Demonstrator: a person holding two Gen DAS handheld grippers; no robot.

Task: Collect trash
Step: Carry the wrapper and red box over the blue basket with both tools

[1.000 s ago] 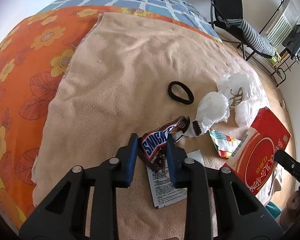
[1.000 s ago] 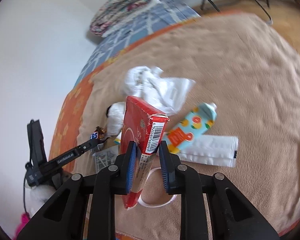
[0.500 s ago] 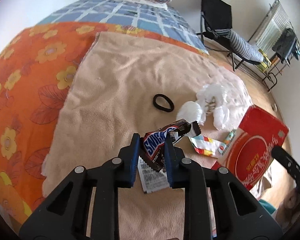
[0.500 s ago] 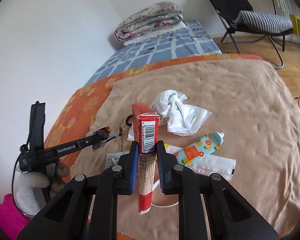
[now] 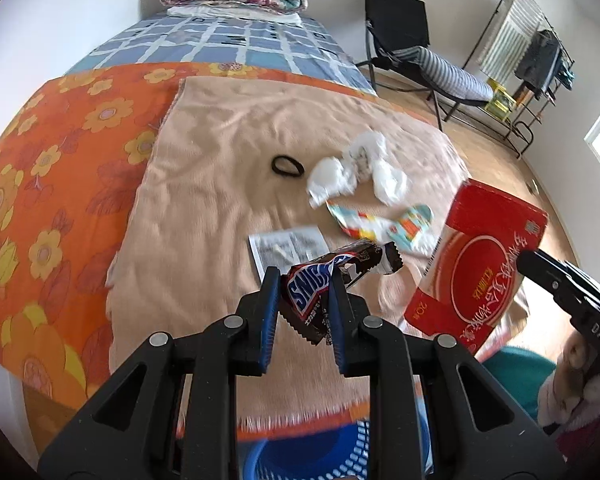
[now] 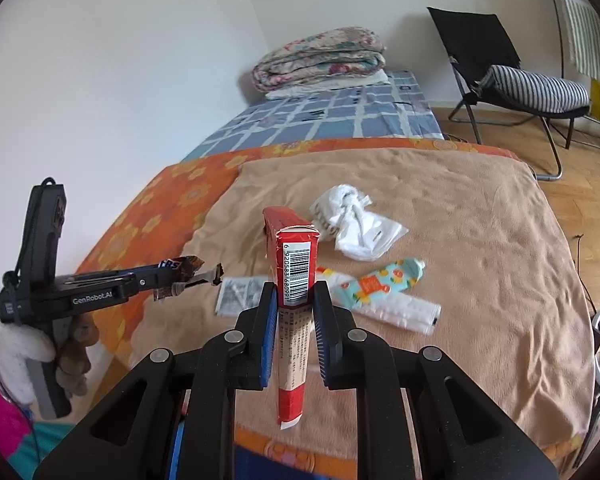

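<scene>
Both pieces of trash are held clear of the bed, seemingly so they can go over the blue basket that shows below the foot of the tan blanket, which serves here as the landmark. The left hand-held gripper is closed on one Snickers wrapper, pinched at its middle so both crinkled ends hang free, above the blanket's near edge. The right hand-held gripper is closed on one flat red box, clamped across its thin sides and standing on end, likely because that is the only width the jaws span; its jaws have just been closing a little further on it. It too hangs above the blanket's near edge, to the right of the wrapper. On the blanket lie one crumpled white plastic bag near the middle, one black hair tie just left of it, one colourful fruit-print tube nearer the foot lying on one white packet, and one printed leaflet beside them. So two pieces are in hand, and by my judgement four or five are left to collect, if the hair tie counts as trash.
</scene>
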